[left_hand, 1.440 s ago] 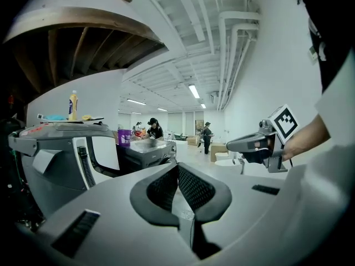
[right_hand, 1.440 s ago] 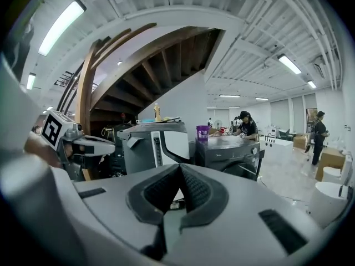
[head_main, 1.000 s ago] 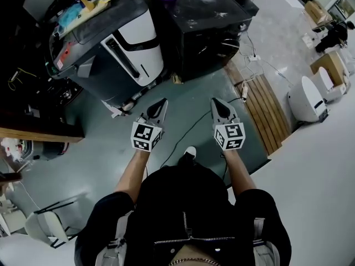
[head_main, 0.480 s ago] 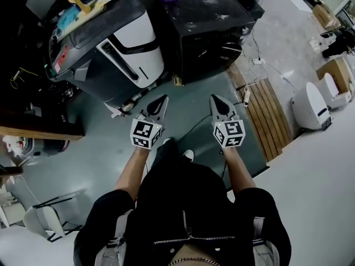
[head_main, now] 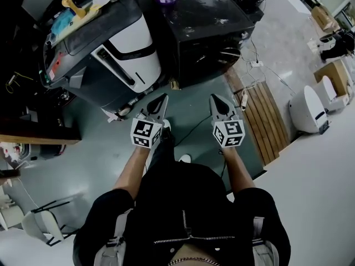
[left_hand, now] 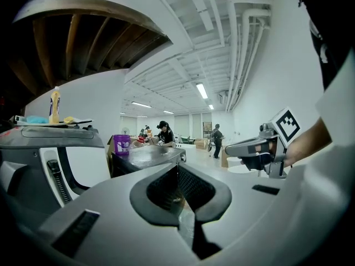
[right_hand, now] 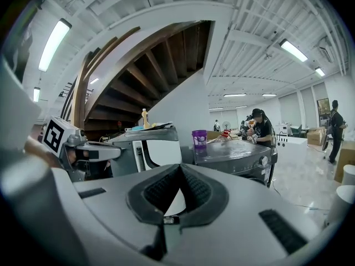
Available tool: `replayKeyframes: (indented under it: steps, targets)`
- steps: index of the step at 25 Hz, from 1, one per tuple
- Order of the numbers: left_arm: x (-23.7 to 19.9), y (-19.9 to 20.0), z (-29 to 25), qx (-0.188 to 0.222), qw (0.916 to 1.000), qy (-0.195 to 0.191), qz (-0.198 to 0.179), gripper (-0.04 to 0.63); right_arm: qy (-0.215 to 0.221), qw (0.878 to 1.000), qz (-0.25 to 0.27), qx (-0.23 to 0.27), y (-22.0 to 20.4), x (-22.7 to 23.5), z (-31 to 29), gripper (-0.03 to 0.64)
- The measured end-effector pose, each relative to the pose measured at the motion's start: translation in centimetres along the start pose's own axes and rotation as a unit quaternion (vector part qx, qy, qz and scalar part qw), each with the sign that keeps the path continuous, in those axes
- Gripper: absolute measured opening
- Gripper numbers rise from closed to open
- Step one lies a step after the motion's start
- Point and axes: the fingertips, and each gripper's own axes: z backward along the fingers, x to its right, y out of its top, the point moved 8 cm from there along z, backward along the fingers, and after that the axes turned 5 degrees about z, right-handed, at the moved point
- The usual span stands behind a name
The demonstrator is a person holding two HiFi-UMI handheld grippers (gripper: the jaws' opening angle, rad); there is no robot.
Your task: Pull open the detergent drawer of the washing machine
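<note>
Over the last second we have stepped forward. The floor has slid back under us, and the black washer (head_main: 208, 32), ahead of both tongs, sits a little nearer. So does the grey machine (head_main: 105, 49), ahead and left of them. A shoe (head_main: 166, 125) now shows just under the left tongs (head_main: 160, 100).

We judge this is still the approach. The washer is well apart from both tips and nothing has been touched. The drawer should be on its front panel, which faces the tongs, but we cannot pick it out from here.

Both forearms reach forward side by side, with the tongs nearly level and aimed at the machines. The left tongs and right tongs (head_main: 216, 100) are each pressed together and pinch nothing.
</note>
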Motion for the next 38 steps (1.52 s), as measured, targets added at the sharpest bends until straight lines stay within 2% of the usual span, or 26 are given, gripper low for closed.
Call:
replayKeyframes:
  steps: [9, 18, 22, 26, 32, 38]
  targets:
    - [-5.6, 0.8, -6.6, -0.001, 0.9997, -0.024, 0.001, 0.021, -0.014, 1.000, 0.001, -0.005, 1.4, 2.5, -7.0, 0.005]
    - [-13.7, 3.4, -13.7, -0.005, 0.9977, -0.065, -0.021, 0.021, -0.046, 0.999, -0.006, 0.000, 5.3, 4.8, -16.8, 0.005]
    - [-17.0, 3.9, -15.7, -0.008, 0.9949, -0.085, -0.053, 0.021, -0.065, 0.998, -0.015, -0.004, 5.5, 5.3, -20.2, 0.005]
    - [-19.6, 4.2, -17.6, -0.010, 0.9932, -0.104, -0.053, 0.021, -0.085, 0.996, -0.029, 0.001, 5.8, 6.0, -22.6, 0.005]
    - [-20.8, 4.4, -20.1, -0.020, 0.9900, -0.131, -0.047, 0.021, -0.096, 0.995, -0.039, -0.001, 6.4, 5.9, -23.9, 0.005]
    - [-20.5, 4.2, -22.1, -0.016, 0.9891, -0.142, -0.037, 0.021, -0.098, 0.994, -0.043, -0.012, 5.6, 6.7, -24.7, 0.005]
